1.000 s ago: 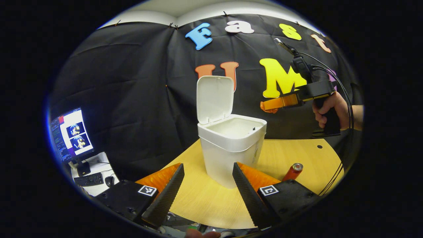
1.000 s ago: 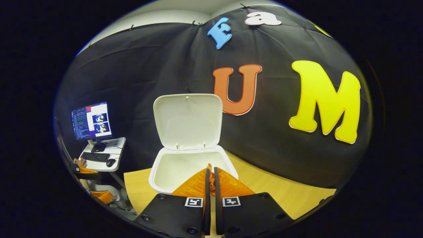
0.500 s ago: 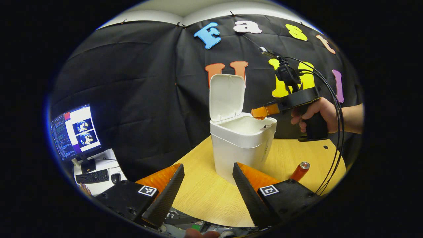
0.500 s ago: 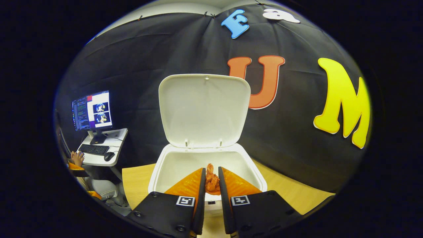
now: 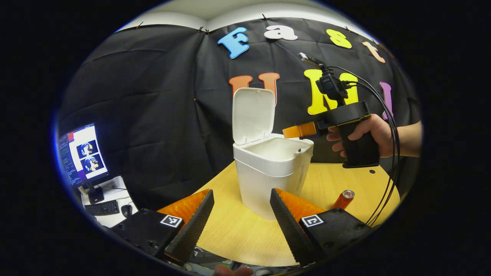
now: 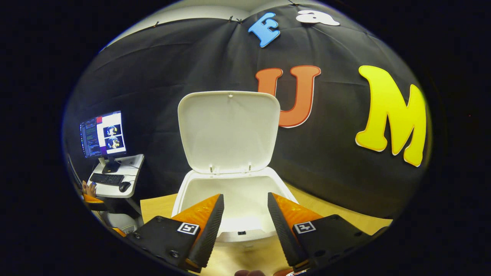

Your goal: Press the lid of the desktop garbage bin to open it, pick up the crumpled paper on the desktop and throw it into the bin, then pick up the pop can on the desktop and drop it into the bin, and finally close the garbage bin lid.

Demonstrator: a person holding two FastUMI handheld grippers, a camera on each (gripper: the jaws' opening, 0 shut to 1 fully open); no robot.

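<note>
Where the left gripper [image 5: 241, 207] is seen in its own view, its fingers are spread wide and nothing is held between them. Just ahead of them, the wooden table [image 5: 238, 234] is recorded, with the garbage bin [image 5: 270, 172] standing upright on it: white, squarish, tapering toward the base, with a broad rim band. Its lid [image 5: 253, 115] is raised upright on the far-side hinge. To the right of the right finger, beside the bin but apart from it, the pop can [image 5: 342, 199] is noted, red-bodied with a silver top; whether it stands or lies cannot be told. Farther off and above the bin's right rim, the right gripper [image 5: 297, 131] is held by a hand [image 5: 368, 132], its tips over the opening.

From the right gripper view, the right gripper [image 6: 245, 214] is shown with fingers parted and empty, poised over the open bin [image 6: 238, 199]. A pale interior is shown; no crumpled paper can be made out in the part of it that is visible. Beyond, the lid [image 6: 229, 130] is seen from its inner face.

At far left, a monitor [image 6: 102, 134] on a small desk [image 6: 115, 180] is listed.
</note>
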